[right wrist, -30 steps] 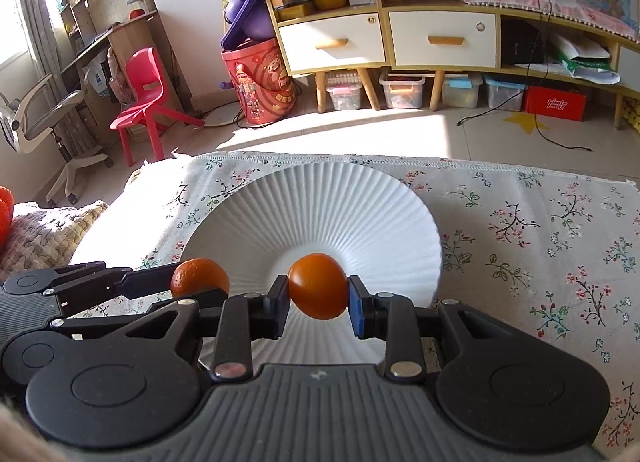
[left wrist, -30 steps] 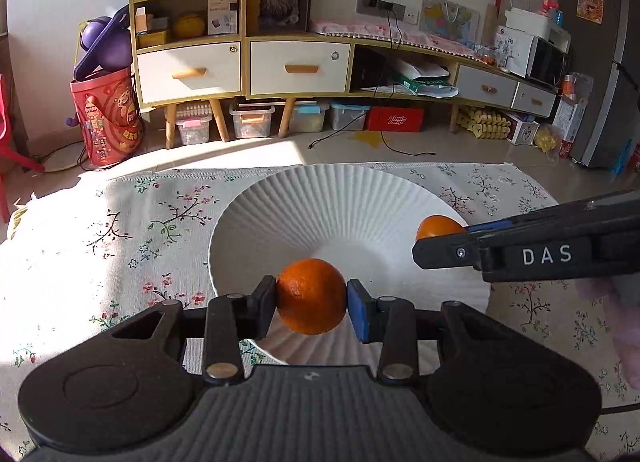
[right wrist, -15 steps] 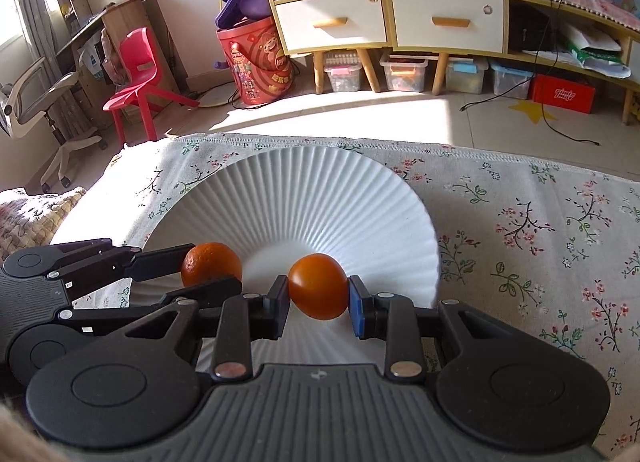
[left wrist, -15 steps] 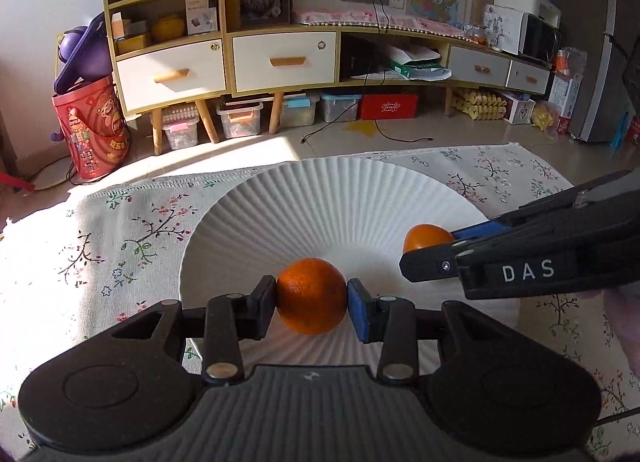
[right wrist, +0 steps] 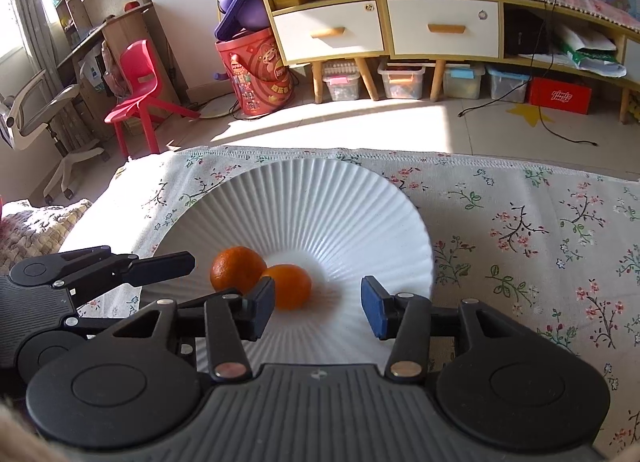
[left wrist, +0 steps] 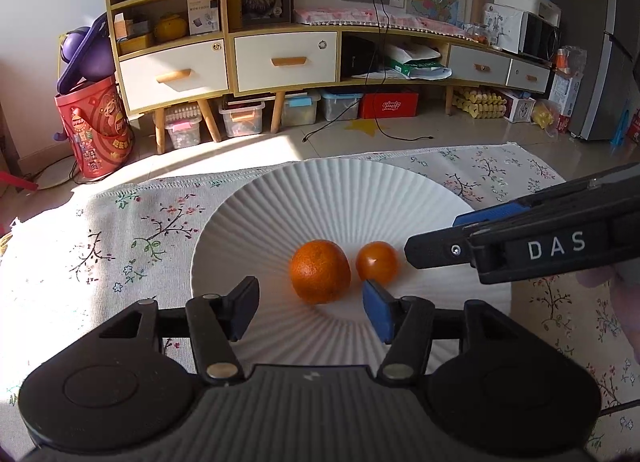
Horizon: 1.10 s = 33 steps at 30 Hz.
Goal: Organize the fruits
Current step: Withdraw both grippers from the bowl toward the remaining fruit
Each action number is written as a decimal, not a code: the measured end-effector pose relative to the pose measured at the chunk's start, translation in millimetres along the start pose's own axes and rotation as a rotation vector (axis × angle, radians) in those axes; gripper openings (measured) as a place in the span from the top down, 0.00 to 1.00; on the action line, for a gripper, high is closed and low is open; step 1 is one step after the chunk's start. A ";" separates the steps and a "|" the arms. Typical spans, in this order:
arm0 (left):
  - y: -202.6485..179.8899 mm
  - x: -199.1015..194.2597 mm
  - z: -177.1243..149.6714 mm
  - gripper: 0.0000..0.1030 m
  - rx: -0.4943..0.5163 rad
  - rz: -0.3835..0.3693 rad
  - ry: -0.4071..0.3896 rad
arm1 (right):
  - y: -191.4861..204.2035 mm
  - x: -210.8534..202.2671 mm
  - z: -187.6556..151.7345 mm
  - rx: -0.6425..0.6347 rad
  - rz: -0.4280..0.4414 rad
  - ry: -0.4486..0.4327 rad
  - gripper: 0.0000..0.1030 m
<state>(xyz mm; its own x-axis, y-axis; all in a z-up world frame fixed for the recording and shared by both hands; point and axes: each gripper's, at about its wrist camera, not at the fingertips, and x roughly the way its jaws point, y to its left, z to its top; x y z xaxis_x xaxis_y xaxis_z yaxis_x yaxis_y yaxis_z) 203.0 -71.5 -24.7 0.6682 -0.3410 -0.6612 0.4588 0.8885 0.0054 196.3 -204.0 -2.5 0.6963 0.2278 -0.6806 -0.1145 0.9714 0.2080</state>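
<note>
Two oranges lie side by side in the middle of a white ribbed plate (left wrist: pixel 344 189). The larger, rough orange (left wrist: pixel 320 277) sits just ahead of my open left gripper (left wrist: pixel 310 312). The smaller, smooth orange (left wrist: pixel 377 262) lies to its right. In the right wrist view, the smooth orange (right wrist: pixel 290 286) rests by the left finger of my open right gripper (right wrist: pixel 318 312), with the rough orange (right wrist: pixel 236 269) behind it on the plate (right wrist: pixel 320 201). Both grippers are empty. The right gripper (left wrist: pixel 436 242) enters the left wrist view from the right.
The plate stands on a floral tablecloth (right wrist: pixel 520 229) over a low table. Beyond the table's far edge are a tiled floor, a wooden cabinet (left wrist: pixel 280 57), a red bucket (left wrist: pixel 96 129) and a red chair (right wrist: pixel 136 89). A woven cushion (right wrist: pixel 36 225) lies at the left.
Both grippers opened and let go of their oranges, which now rest on the plate. Both grippers drew back a little.
</note>
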 end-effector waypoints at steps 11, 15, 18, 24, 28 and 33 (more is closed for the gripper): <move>5.1 -46.6 -11.1 0.24 -0.043 -0.013 0.019 | 18.5 -40.5 -9.3 -0.002 -0.052 -0.056 0.27; 12.0 -69.9 -22.2 0.18 -0.070 -0.001 0.023 | 27.4 -56.0 -17.0 -0.004 -0.065 -0.075 0.19; 14.3 -86.9 -30.8 0.16 -0.077 0.014 0.020 | 37.6 -67.0 -24.9 -0.019 -0.083 -0.086 0.13; 17.1 -112.4 -47.9 0.12 -0.088 0.028 0.032 | 47.8 -79.0 -38.8 -0.002 -0.087 -0.092 0.08; 13.4 -129.6 -62.1 0.11 -0.073 0.042 0.037 | 56.5 -86.5 -52.8 0.004 -0.104 -0.098 0.05; 7.7 -144.1 -81.0 0.11 -0.038 0.049 0.055 | 65.4 -93.8 -70.8 -0.004 -0.138 -0.097 0.04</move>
<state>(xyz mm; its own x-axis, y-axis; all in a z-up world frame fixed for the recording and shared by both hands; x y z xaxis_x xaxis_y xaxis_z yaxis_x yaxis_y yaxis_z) 62.8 9.4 9.8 0.6558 -0.2807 -0.7008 0.4032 0.9151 0.0108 73.4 -157.1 25.2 0.7705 0.0851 -0.6317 -0.0156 0.9933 0.1147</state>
